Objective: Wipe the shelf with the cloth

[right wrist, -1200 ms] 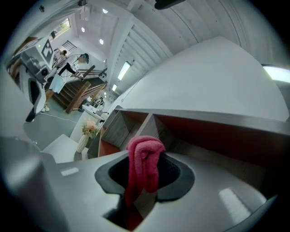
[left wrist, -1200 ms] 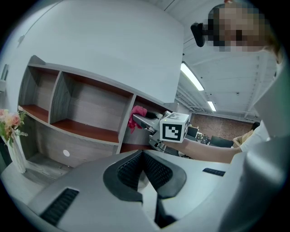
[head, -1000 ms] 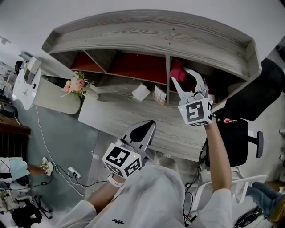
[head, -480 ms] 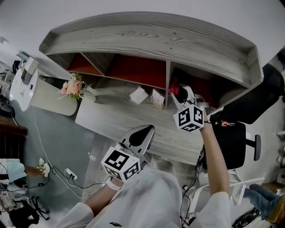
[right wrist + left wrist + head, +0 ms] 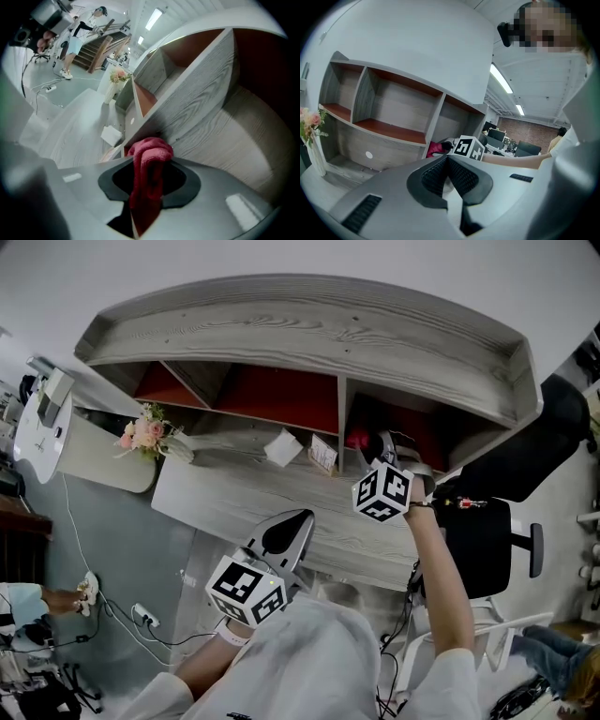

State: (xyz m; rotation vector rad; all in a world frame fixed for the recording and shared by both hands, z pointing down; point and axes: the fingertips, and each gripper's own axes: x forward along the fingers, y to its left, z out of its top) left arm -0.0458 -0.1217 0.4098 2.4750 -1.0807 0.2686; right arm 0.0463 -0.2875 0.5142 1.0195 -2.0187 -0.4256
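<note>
A grey wooden shelf unit point(image 5: 309, 329) with red-brown boards stands on a desk. My right gripper point(image 5: 382, 448) reaches into its rightmost compartment point(image 5: 243, 117), shut on a red cloth point(image 5: 147, 173). The cloth point(image 5: 359, 438) shows beside the divider point(image 5: 341, 423), low in the compartment. My left gripper point(image 5: 286, 535) hangs below the desk's front edge, its jaws closed together with nothing between them point(image 5: 447, 176). In the left gripper view the red cloth point(image 5: 434, 148) and the right gripper's marker cube point(image 5: 468, 148) appear at the bottom of the right compartment.
On the desk point(image 5: 281, 498) lie a white box point(image 5: 282, 447) and a small card point(image 5: 323, 455), with a flower vase point(image 5: 145, 432) at the left. A black office chair point(image 5: 487, 540) stands at the right. Cables point(image 5: 112, 615) trail on the floor.
My right gripper has moved down and to the left inside the right compartment, carrying the red cloth lower. The left gripper has stayed about where it was.
</note>
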